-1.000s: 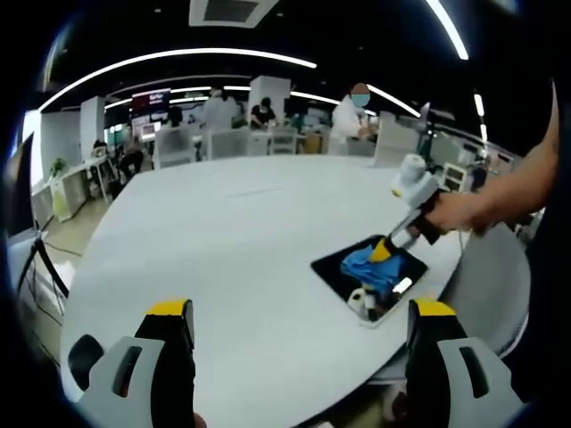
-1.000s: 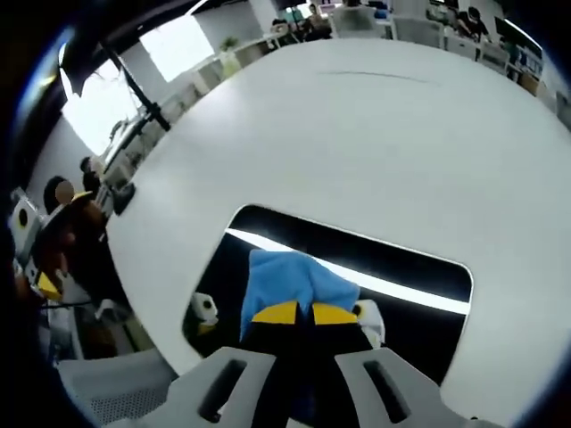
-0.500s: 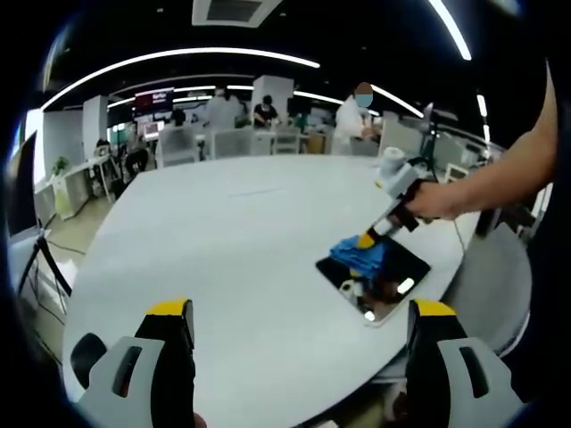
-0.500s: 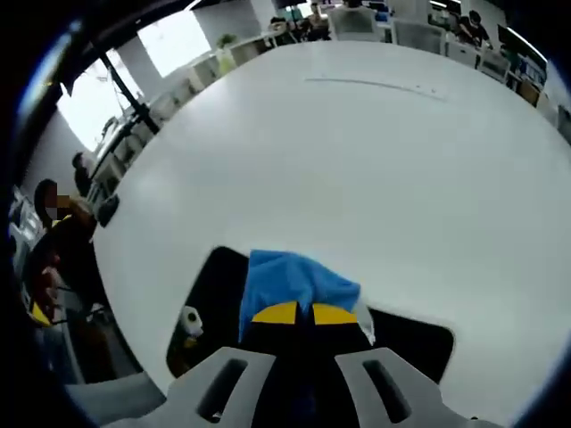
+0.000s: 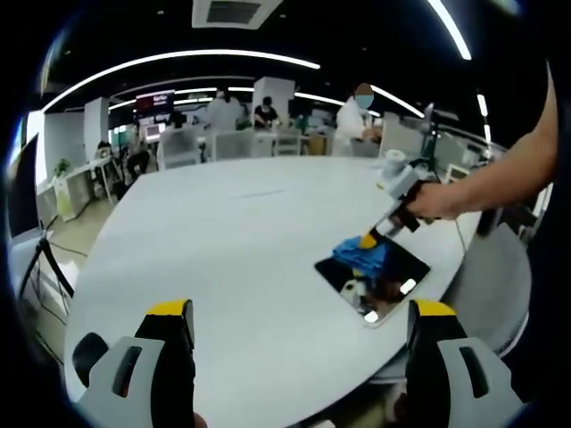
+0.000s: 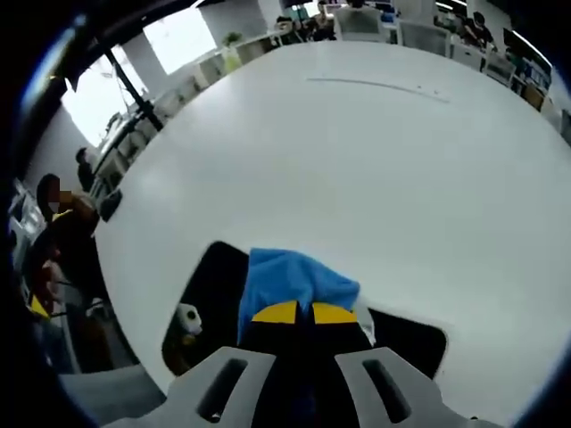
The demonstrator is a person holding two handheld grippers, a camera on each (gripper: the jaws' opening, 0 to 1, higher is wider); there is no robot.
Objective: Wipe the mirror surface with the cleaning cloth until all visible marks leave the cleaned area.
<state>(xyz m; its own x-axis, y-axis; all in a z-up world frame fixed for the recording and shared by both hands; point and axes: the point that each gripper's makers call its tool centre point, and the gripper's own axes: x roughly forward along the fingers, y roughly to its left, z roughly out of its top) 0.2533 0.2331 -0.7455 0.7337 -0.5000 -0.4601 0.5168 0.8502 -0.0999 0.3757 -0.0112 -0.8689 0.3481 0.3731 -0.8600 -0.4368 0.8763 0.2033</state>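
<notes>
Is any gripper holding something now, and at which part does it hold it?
The right gripper holds the blue cloth by its near edge, pressed on the mirror. The left gripper holds nothing; its jaws stand open.

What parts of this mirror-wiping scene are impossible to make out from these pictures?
- Marks on the mirror: too small in the left gripper view.
- Mirror area beneath the blue cloth: covered by the cloth and the right gripper in the right gripper view.
- Mirror's near edge: cut off behind the jaws in the right gripper view.
</notes>
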